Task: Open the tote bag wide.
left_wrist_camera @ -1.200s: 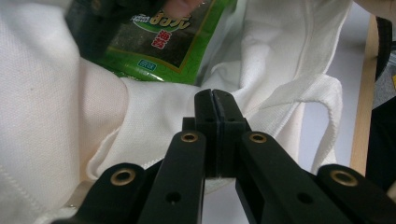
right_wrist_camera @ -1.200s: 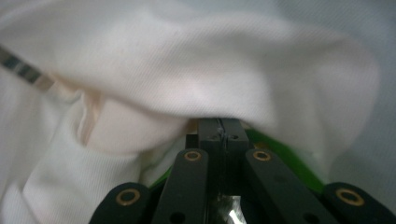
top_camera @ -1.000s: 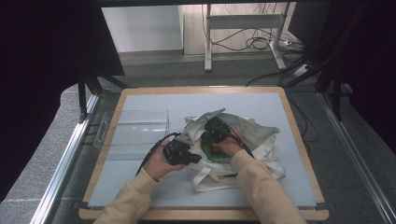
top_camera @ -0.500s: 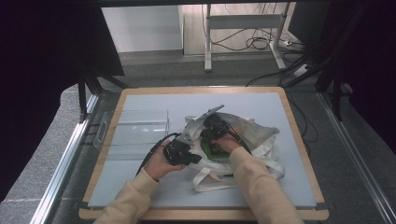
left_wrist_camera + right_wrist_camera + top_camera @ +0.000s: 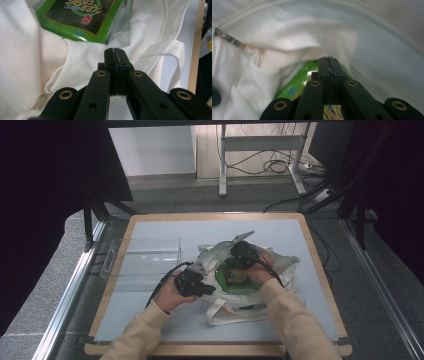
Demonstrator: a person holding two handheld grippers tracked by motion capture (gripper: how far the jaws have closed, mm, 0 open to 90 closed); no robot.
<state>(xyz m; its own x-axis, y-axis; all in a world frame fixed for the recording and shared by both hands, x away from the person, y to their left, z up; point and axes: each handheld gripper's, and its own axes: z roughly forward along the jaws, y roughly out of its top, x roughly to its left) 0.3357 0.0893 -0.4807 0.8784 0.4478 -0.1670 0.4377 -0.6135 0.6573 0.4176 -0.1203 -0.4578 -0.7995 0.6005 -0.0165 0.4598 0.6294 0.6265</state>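
Black jaws stood pressed flat together on the left gripper [image 5: 114, 53], with a fold of the white cloth bag [image 5: 30, 57] bunched at and under their tips; whether a sliver of the cloth was actually pinched between them could not be told, though from above the left gripper [image 5: 192, 283] sat right at the bag's near rim, as if holding it down or open; the right gripper [image 5: 329, 62] was likewise closed tight, its jaws meeting in a single seam, and whether they nipped anything at the tip could not be made out; it pointed into the mouth of the bag, just above the green snack packet [image 5: 298, 86]. Seen from above, the right gripper [image 5: 243, 254] hung over the far side of the bag's opening, and the green snack packet [image 5: 235, 277] lay inside the cloth bag [image 5: 282, 270], between the two hands, its printed face upward; the left gripper view showed the same packet [image 5: 80, 17] resting in the hollow of the cloth. To the left, well apart from the bag, a clear plastic tray [image 5: 142, 257] stood with nothing in it on the pale table mat [image 5: 150, 325]. By my reading the packing was largely done: the packet was already in the bag and the tray emptied; what seemed left was freeing the grippers and settling or closing the bag.
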